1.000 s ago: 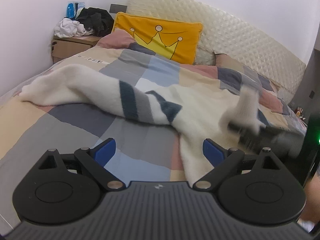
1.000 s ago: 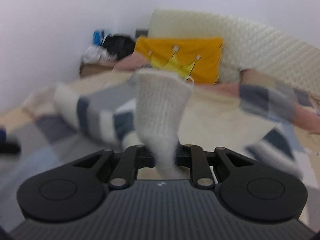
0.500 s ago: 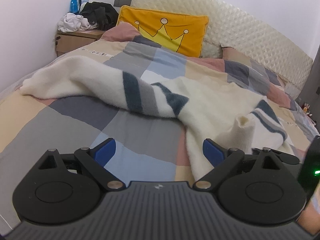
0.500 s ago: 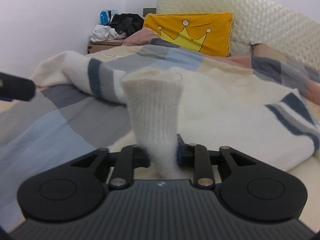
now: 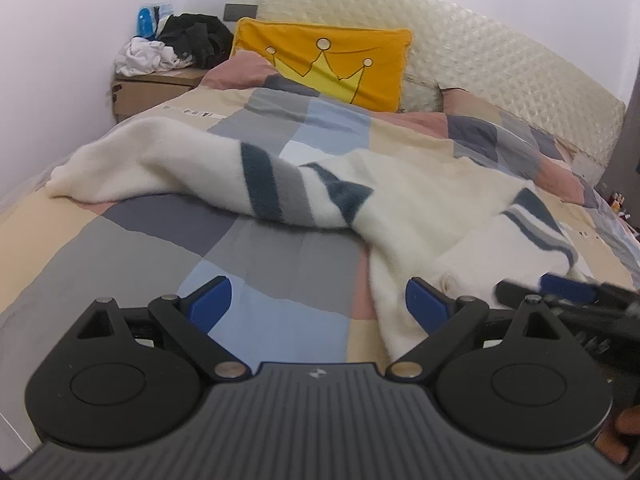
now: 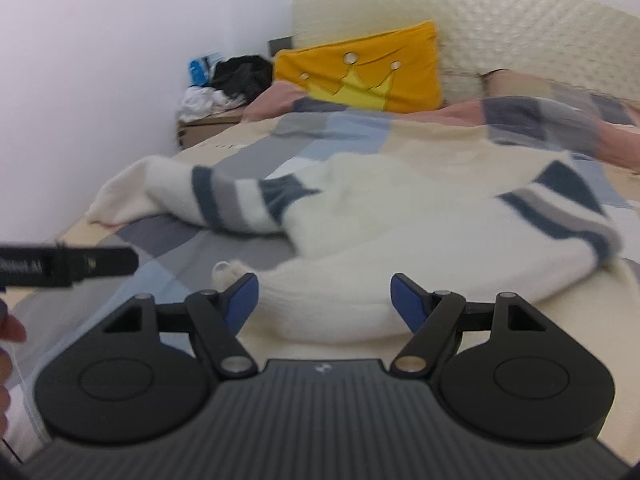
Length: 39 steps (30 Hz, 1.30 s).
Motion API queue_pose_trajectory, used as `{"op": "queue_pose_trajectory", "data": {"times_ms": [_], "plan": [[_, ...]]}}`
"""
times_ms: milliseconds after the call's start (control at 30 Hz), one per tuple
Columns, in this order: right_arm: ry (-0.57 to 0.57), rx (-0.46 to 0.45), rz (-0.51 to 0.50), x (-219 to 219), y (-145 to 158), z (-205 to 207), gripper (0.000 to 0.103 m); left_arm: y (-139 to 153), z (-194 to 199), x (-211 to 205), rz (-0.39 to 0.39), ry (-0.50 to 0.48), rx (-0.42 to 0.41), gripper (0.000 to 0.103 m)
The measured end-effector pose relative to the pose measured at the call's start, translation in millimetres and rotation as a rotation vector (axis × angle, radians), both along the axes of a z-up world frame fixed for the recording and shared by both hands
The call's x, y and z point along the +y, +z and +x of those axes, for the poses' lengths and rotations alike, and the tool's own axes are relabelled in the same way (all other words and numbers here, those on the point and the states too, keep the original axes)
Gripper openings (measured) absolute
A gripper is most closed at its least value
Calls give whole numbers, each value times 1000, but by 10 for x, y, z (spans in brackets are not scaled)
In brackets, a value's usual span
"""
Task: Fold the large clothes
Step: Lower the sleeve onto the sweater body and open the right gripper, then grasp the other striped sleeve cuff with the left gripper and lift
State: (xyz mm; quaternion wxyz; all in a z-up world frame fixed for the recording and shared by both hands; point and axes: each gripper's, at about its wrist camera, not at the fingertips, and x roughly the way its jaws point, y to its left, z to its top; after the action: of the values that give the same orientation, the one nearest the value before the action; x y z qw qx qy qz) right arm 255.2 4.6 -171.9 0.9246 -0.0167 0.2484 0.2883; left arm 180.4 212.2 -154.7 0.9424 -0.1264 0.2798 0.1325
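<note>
Right gripper [image 6: 324, 294], black two-finger tool with blue pads, jaws opening and standing apart; the cuff end of a sleeve of the cream fluffy knitted sweater with navy and grey stripes [image 6: 400, 240] lies on the bed between the pads, which do not press on it; left gripper [image 5: 318, 304], same build, jaws spread wide over bare cover, its right pad just beside the sweater's near edge; in the left wrist view the right gripper enters at 3 o'clock as a dark blurred bar, and in the right wrist view the left gripper enters at 9 o'clock; the sweater lies spread across the middle of the patchwork bed cover of grey, blue, beige and pink squares [image 5: 120, 256], one striped sleeve reaching out toward 10 o'clock, the body running toward 3 o'clock; at 12 o'clock, a yellow cushion with a crown design [image 5: 324, 64] leans against the cream quilted headboard [image 5: 480, 60]; at 11 o'clock, a brown cardboard box [image 5: 148, 90] beside the bed carries a heap of white and black clothes [image 5: 176, 46]; fingers of a person's hand [image 6: 8, 344] show at the 9 o'clock edge of the right wrist view.
</note>
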Motion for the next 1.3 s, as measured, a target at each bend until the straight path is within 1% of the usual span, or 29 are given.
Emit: {"op": "queue_pose_trajectory", "data": {"times_ms": [167, 367, 467, 600, 700, 867, 900, 1000, 1067, 1167, 1233, 1300], "plan": [[-96, -12, 40, -277, 168, -126, 75, -18, -56, -160, 33, -27, -9, 96], [-186, -18, 44, -466, 218, -204, 75, -12, -157, -291, 44, -54, -25, 96], [-196, -23, 49, -488, 228, -199, 75, -16, -211, -318, 59, -53, -25, 96], [-205, -33, 46, -481, 235, -202, 75, -76, -175, -287, 85, -24, 15, 96], [-205, -21, 51, -486, 214, -183, 75, -133, -106, -184, 68, 16, 35, 96], [-197, 12, 52, -474, 127, -103, 75, -224, 155, 202, -48, 105, 71, 96], [-196, 18, 54, -468, 109, -79, 75, -236, 206, 307, -82, 130, 70, 96], [-190, 51, 66, -446, 33, 22, 75, -279, 357, 691, -220, 204, 51, 96], [-186, 77, 75, -423, -15, 105, 75, -309, 447, 935, -292, 253, 30, 96], [-180, 85, 80, -375, -91, 212, 75, -398, 537, 1306, -403, 319, -23, 96], [-179, 91, 74, -343, -135, 283, 75, -475, 566, 1594, -499, 390, -64, 96], [-179, 93, 70, -307, -182, 350, 75, -535, 535, 1885, -579, 465, -111, 96]]}}
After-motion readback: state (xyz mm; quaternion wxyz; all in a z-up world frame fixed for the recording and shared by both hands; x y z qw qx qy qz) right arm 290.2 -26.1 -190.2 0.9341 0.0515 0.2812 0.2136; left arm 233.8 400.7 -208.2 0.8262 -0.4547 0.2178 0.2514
